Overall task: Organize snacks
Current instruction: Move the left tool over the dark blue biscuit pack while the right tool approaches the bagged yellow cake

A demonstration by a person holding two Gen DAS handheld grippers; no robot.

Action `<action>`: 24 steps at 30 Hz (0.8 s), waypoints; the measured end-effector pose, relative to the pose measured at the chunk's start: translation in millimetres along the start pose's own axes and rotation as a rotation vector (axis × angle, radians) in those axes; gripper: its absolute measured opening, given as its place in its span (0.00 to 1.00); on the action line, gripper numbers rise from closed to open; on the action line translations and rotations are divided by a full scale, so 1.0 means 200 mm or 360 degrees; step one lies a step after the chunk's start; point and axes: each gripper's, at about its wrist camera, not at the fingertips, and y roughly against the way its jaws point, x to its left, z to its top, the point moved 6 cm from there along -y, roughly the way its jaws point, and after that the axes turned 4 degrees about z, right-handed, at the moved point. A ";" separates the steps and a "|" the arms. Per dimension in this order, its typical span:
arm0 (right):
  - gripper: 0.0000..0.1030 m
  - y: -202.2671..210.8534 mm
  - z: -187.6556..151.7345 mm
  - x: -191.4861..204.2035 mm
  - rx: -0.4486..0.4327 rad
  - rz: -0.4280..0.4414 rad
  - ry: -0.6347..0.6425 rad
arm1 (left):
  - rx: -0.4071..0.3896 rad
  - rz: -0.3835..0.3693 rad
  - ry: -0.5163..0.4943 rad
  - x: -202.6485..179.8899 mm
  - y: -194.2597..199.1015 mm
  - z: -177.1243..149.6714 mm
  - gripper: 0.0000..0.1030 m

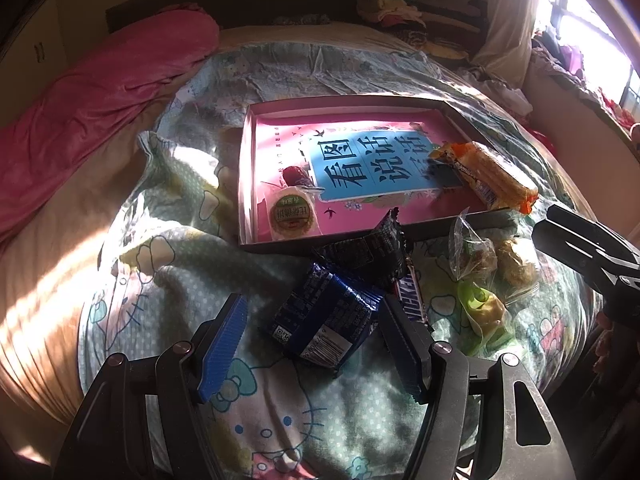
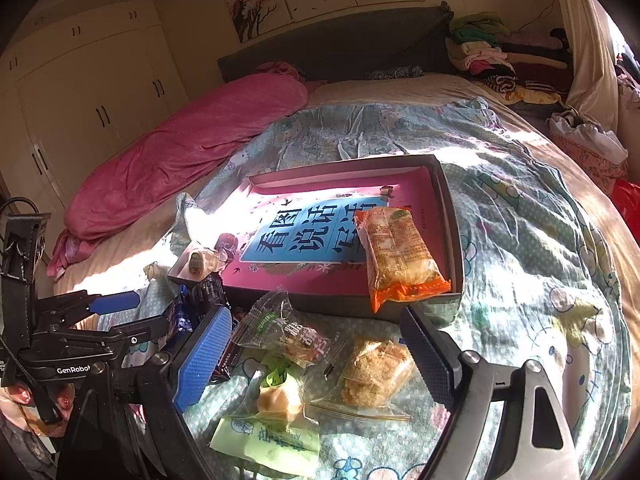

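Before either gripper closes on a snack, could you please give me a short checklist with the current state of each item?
1. Left gripper open: ok.
2. Dark blue snack packet between its pads: ok, not yet pinched.
3. Right gripper open: ok.
4. Clear-wrapped pastry between its pads: ok, lying on the quilt.
5. Box has free floor space: ok; only an orange cracker pack and a round cake are in it.
6. Snickers bar clear of the left pick: not ok, it lies against the right finger.
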 end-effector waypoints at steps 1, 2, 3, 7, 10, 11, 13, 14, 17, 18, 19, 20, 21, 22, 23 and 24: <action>0.84 0.00 -0.01 0.00 0.0006 0.0005 -0.0008 | 0.0003 -0.0002 -0.0001 0.00 0.00 0.00 0.68; 0.84 0.00 -0.01 0.00 0.0014 0.0012 -0.0017 | 0.0005 -0.0001 -0.0002 0.00 0.00 -0.01 0.68; 0.84 0.00 -0.02 0.00 0.0020 0.0018 -0.0027 | 0.0007 -0.0002 -0.0003 0.01 0.00 -0.01 0.68; 0.84 0.00 -0.04 0.01 0.0044 0.0039 -0.0057 | 0.0007 -0.0019 0.0004 0.02 0.00 -0.01 0.68; 0.84 0.00 -0.06 0.01 0.0063 0.0045 -0.0075 | 0.0026 -0.0032 -0.0001 0.02 -0.01 -0.03 0.68; 0.84 0.00 -0.07 0.01 0.0069 0.0047 -0.0079 | 0.0032 -0.0037 -0.0002 0.02 -0.01 -0.04 0.68; 0.84 0.00 -0.08 0.02 0.0081 0.0047 -0.0080 | 0.0044 -0.0043 -0.0002 0.02 -0.02 -0.04 0.68; 0.84 0.00 -0.09 0.02 0.0086 0.0045 -0.0078 | 0.0048 -0.0045 -0.0003 0.02 -0.03 -0.05 0.68; 0.84 0.00 -0.10 0.04 0.0101 0.0038 -0.0063 | 0.0051 -0.0045 -0.0006 0.02 -0.03 -0.05 0.68; 0.84 0.00 -0.11 0.05 0.0108 0.0040 -0.0059 | 0.0053 -0.0046 -0.0005 0.02 -0.04 -0.05 0.68; 0.84 0.00 -0.11 0.05 0.0115 0.0041 -0.0057 | 0.0054 -0.0049 -0.0004 0.02 -0.04 -0.06 0.68; 0.84 0.00 -0.12 0.06 0.0123 0.0042 -0.0058 | 0.0055 -0.0051 -0.0002 0.03 -0.04 -0.06 0.68; 0.84 0.00 -0.13 0.06 0.0133 0.0046 -0.0062 | 0.0058 -0.0050 -0.0001 0.03 -0.05 -0.06 0.68; 0.84 -0.01 -0.14 0.07 0.0144 0.0054 -0.0069 | 0.0059 -0.0052 0.0000 0.03 -0.05 -0.07 0.68; 0.84 -0.01 -0.14 0.07 0.0159 0.0064 -0.0078 | 0.0061 -0.0055 0.0001 0.03 -0.06 -0.07 0.68; 0.84 -0.02 -0.16 0.07 0.0173 0.0071 -0.0091 | 0.0062 -0.0057 0.0002 0.03 -0.06 -0.07 0.68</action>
